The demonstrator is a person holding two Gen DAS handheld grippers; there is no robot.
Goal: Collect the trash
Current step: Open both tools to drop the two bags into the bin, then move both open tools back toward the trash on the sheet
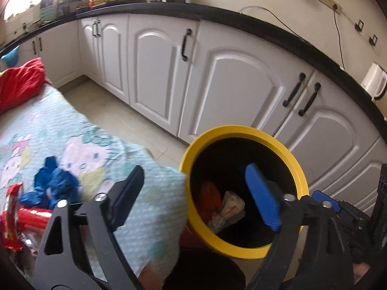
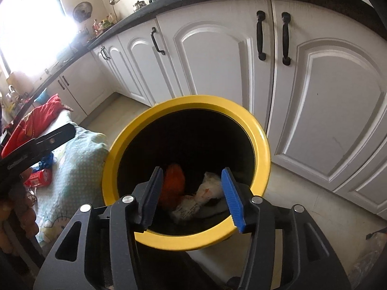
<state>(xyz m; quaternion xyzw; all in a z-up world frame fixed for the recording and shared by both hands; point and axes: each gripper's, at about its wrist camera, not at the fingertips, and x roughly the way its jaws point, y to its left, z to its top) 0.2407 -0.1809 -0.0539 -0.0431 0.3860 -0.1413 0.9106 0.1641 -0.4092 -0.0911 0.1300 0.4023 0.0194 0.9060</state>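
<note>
A yellow-rimmed black bin [image 1: 241, 133] [image 2: 261, 140] stands on the floor beside a table with a patterned cloth [image 1: 79, 130]. Inside it lie an orange wrapper [image 2: 173, 183] [image 1: 209, 198] and white crumpled wrappers [image 2: 205, 193] [image 1: 229, 207]. My right gripper [image 2: 192, 197] is open and empty over the bin's mouth. My left gripper [image 1: 196, 197] is open and empty, spanning the cloth's edge and the bin's rim. On the cloth lie a crumpled blue wrapper [image 1: 55, 183] and a red packet [image 1: 31, 215] [image 2: 40, 177].
White cabinets [image 1: 217, 77] [image 2: 326, 91] with black handles run behind the bin under a black countertop [image 1: 266, 26]. A red cloth [image 1: 19, 82] [image 2: 41, 118] lies at the table's far end. A white kettle [image 1: 375, 82] stands on the counter.
</note>
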